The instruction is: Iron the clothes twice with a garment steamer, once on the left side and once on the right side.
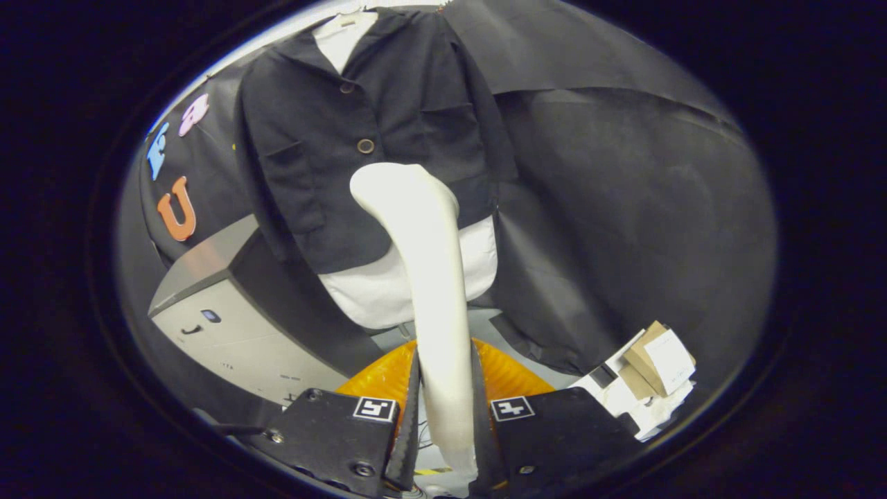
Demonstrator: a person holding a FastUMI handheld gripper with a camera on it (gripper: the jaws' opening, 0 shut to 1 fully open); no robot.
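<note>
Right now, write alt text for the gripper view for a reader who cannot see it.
The gripper is shut on the handle of a white garment steamer, whose head rises in front of a dark buttoned jacket hanging over a white shirt. A grey cabinet stands beside the clothes, small cardboard boxes on the other side.

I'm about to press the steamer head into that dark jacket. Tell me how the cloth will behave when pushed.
The jacket will probably give and swing back: it hangs freely, apparently from a hanger. Its creases and drooping hem suggest soft, floppy cloth. The white garment beneath may shift with it. The claw is shut on the steamer, which looks rigid.
</note>
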